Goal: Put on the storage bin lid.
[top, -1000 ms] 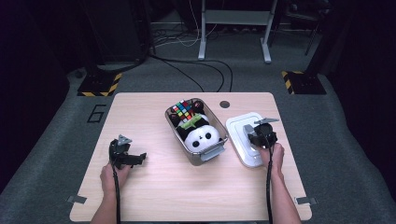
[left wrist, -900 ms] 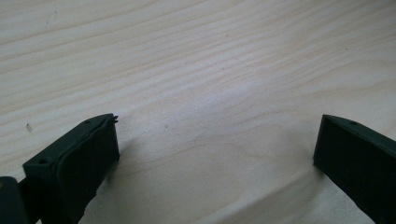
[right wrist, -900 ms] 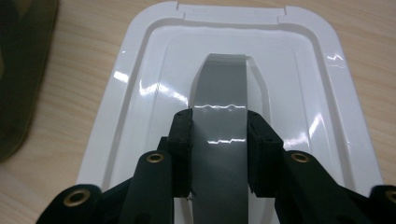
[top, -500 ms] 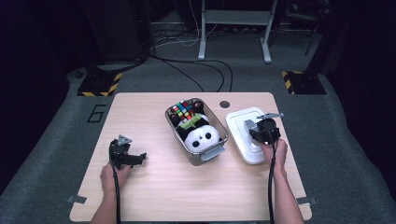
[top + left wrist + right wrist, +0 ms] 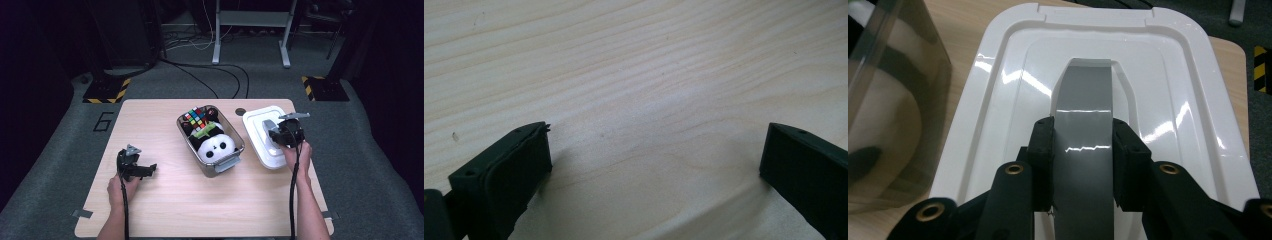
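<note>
A white plastic lid with a grey handle is at the table's right side, beside a clear bin. My right gripper is shut on that handle; in the right gripper view both pads press the sides of the grey handle, and the lid spreads out below. The bin holds a panda plush and a colour cube. My left gripper rests on the wood at the left, open, with bare table between its jaws.
The clear bin's wall stands close to the lid's left edge in the right gripper view. The wooden table ends just right of the lid. Cables and a desk frame lie on the floor beyond.
My right gripper has risen with the lid held by its handle, so the lid sits higher and larger in the high view. The left hand has stayed put.
</note>
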A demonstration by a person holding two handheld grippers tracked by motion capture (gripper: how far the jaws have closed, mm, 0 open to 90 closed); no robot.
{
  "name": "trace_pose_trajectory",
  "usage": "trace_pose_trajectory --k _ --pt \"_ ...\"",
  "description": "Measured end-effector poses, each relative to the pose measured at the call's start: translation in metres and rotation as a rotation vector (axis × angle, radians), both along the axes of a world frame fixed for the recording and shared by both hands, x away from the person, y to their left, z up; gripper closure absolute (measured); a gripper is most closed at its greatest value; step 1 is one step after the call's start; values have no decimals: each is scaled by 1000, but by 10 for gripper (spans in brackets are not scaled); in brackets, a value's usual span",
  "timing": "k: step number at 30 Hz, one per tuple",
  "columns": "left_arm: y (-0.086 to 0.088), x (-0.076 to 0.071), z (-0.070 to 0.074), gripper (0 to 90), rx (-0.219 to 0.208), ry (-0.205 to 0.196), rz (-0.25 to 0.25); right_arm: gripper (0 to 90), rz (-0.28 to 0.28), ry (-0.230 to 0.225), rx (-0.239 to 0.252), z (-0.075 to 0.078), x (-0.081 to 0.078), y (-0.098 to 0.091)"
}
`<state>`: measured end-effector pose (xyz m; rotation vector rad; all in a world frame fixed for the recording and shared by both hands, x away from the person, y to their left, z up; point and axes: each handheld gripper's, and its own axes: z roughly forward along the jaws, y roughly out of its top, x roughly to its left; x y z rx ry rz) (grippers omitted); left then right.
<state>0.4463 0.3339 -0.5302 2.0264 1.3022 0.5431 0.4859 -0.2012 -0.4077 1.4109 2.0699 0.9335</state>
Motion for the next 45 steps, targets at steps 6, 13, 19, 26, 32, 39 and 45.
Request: trace_pose_trajectory --k 6,13,19,26,32,39,45 --pt "0 0 0 0 0 0 0 671 8 -17 4 17 -2 3" --pt "0 0 0 0 -2 -5 2 671 24 -42 13 36 -3 9" --pt "0 0 0 0 1 1 -1 671 29 -48 28 50 -3 20" --pt "0 0 0 0 2 1 -2 671 63 -59 53 64 -5 38" --pt "0 0 0 0 0 -1 0 670 101 -67 63 72 -6 60" --pt "0 0 0 0 3 3 -2 670 154 -62 80 77 -6 91" --pt "1 0 0 0 11 5 -9 670 200 -55 92 75 -5 120"
